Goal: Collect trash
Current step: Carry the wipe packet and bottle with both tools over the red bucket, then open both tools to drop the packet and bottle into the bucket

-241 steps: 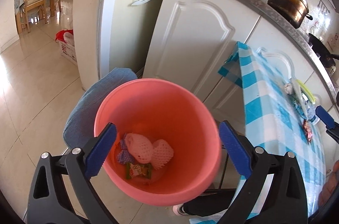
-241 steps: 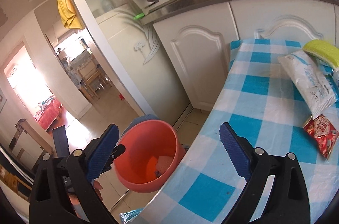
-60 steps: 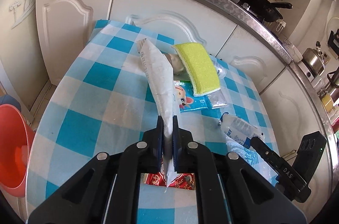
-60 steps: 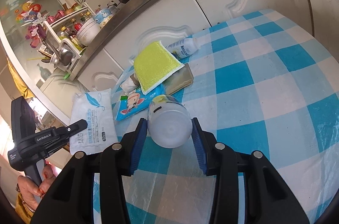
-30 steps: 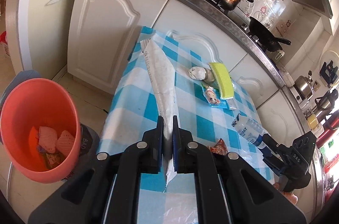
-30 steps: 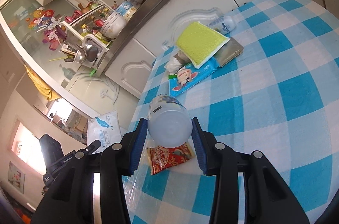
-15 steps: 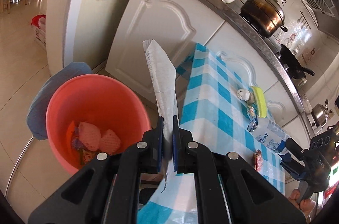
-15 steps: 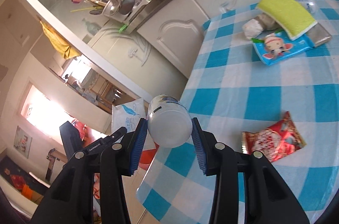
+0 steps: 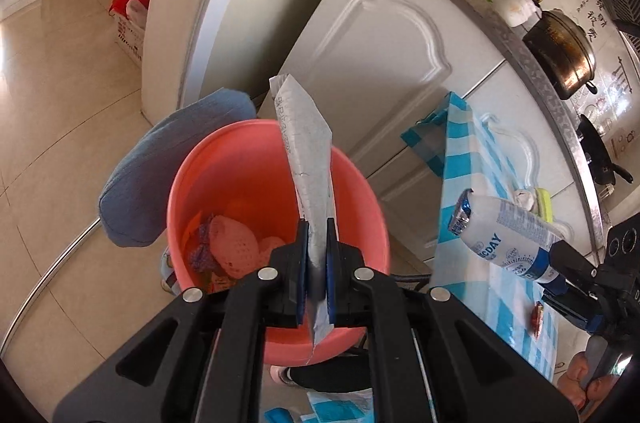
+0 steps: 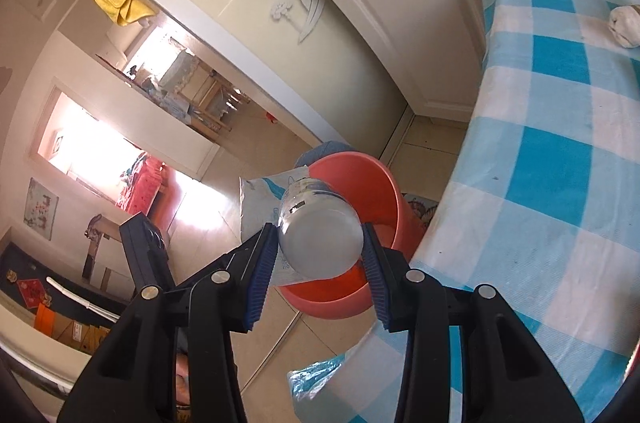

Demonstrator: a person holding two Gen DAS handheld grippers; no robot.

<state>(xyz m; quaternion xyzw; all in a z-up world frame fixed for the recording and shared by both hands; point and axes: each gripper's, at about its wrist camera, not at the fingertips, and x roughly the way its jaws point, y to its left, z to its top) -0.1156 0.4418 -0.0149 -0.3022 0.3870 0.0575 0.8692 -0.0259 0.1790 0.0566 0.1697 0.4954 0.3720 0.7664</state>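
Observation:
My left gripper is shut on a flat white plastic wrapper and holds it upright over the open pink bucket on the floor. The bucket holds foam fruit nets and small wrappers. My right gripper is shut on a clear plastic bottle with a blue label, also seen in the left wrist view. It hangs just beside the table edge, near the pink bucket. The white wrapper shows behind the bottle.
A table with a blue checked cloth stands right of the bucket, with a crumpled white wad and a red snack wrapper on it. White kitchen cabinets stand behind. A blue cushion lies against the bucket's left side.
Both grippers have swung left from the table toward the bucket. The wrapper now hangs over the bucket's opening, and the bottle has come off the table top to the bucket's side.

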